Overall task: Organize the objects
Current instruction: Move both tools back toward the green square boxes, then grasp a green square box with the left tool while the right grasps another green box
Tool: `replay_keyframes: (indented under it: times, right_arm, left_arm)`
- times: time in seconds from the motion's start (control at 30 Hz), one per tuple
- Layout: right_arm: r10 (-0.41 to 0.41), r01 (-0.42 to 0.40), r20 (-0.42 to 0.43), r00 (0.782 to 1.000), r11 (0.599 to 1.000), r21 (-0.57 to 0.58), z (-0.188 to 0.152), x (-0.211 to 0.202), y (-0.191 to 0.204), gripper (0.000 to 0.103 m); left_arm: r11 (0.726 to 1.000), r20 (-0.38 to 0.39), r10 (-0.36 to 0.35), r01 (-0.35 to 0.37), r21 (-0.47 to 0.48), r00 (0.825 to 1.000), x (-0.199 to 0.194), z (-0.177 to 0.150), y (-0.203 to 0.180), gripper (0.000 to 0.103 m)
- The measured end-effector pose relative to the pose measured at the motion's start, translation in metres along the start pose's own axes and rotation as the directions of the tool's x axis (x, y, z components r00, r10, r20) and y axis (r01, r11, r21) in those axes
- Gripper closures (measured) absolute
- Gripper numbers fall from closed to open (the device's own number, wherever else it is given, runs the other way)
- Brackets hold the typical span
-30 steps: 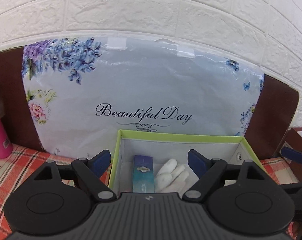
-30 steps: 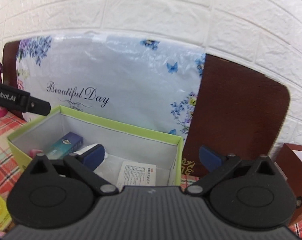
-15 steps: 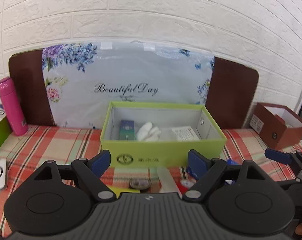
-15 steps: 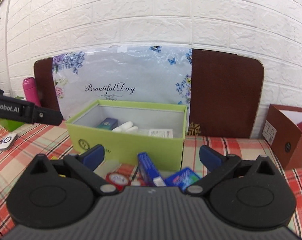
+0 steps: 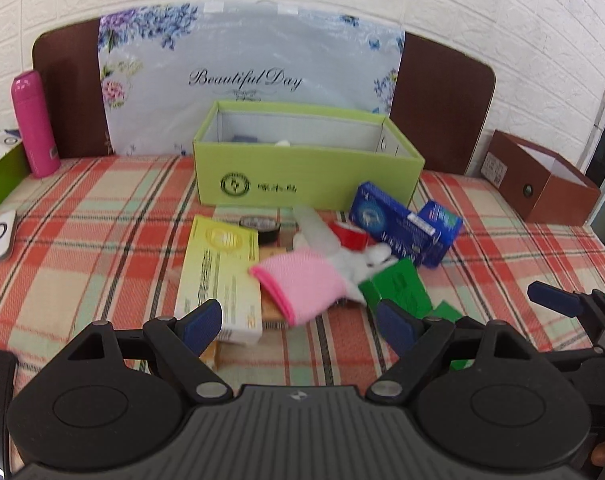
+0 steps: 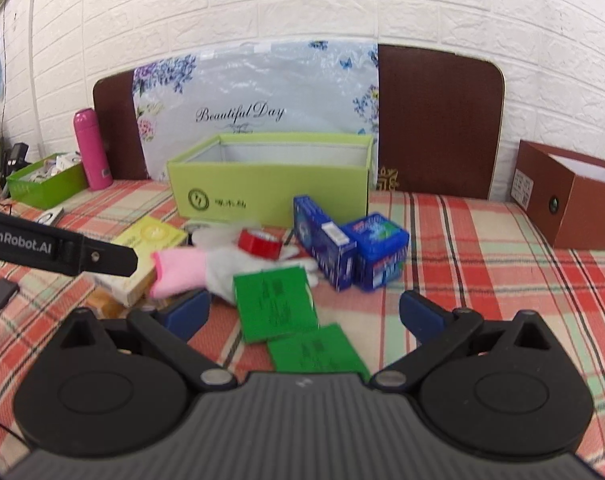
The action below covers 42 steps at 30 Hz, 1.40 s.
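Lime-green box (image 5: 302, 176), pink-cuffed white glove (image 5: 314, 280), plaid tablecloth (image 5: 102, 220).

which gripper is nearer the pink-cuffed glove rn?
Left, likely. The left gripper hangs open just short of the glove, roughly in line with it. The right gripper, also open, sits off to the glove's right, over the green packets.

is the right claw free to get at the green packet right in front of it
Probably yes: the right claw is open and empty, and the green packet lies flat between its fingers with nothing on top; only the glove touches its far corner.
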State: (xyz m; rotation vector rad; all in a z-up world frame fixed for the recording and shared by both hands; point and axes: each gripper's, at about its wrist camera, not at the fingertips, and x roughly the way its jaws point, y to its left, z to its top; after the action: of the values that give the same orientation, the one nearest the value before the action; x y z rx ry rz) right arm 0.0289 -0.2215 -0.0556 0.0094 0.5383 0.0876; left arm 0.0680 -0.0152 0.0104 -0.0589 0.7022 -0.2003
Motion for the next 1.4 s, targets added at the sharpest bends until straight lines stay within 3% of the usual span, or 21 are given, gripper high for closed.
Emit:
replay_keyframes:
  times: [0.53,0.83,0.87,0.9,0.93,1.17,1.33,1.4]
  right_arm:
    - [0.001,-0.002,-0.089,0.996,1.000,-0.007,-0.040,0.012,-0.006,0.000]
    - [0.074,-0.082,-0.130,0.989,0.995,-0.057,-0.035,0.046,-0.012,0.000]
    - [0.074,-0.084,-0.140,0.987,0.994,-0.065,-0.036,0.049,-0.012,0.003]
    - [0.066,-0.078,-0.159,0.985,0.995,-0.067,-0.036,0.052,-0.011,0.023]
    - [0.042,-0.054,-0.171,0.984,0.996,-0.067,-0.037,0.053,-0.012,0.037]
    - [-0.015,0.011,-0.177,0.984,1.000,-0.021,-0.046,0.026,-0.030,0.038]
    - [-0.058,0.067,-0.188,0.980,0.997,0.045,-0.054,0.007,-0.054,0.038]
    - [-0.062,0.077,-0.188,0.980,0.995,0.069,-0.056,0.000,-0.061,0.038]
  left_arm:
    - [1.000,-0.095,0.024,-0.025,-0.009,0.995,0.015,-0.019,-0.003,0.016]
    - [1.000,-0.096,0.006,-0.006,-0.004,0.995,0.015,-0.019,-0.006,0.016]
    - [1.000,-0.089,-0.008,0.008,-0.001,0.996,0.014,-0.018,-0.007,0.016]
    - [1.000,-0.079,-0.025,0.025,0.004,0.997,0.013,-0.017,-0.008,0.016]
    - [0.999,-0.068,-0.043,0.044,0.009,0.997,0.012,-0.015,-0.010,0.016]
    - [0.975,-0.007,-0.159,0.158,0.157,0.987,0.025,0.006,-0.047,0.016]
    - [0.926,-0.026,-0.205,0.202,0.318,0.979,0.063,0.013,-0.083,0.016]
    - [0.912,-0.047,-0.192,0.196,0.360,0.980,0.083,0.013,-0.094,0.016]
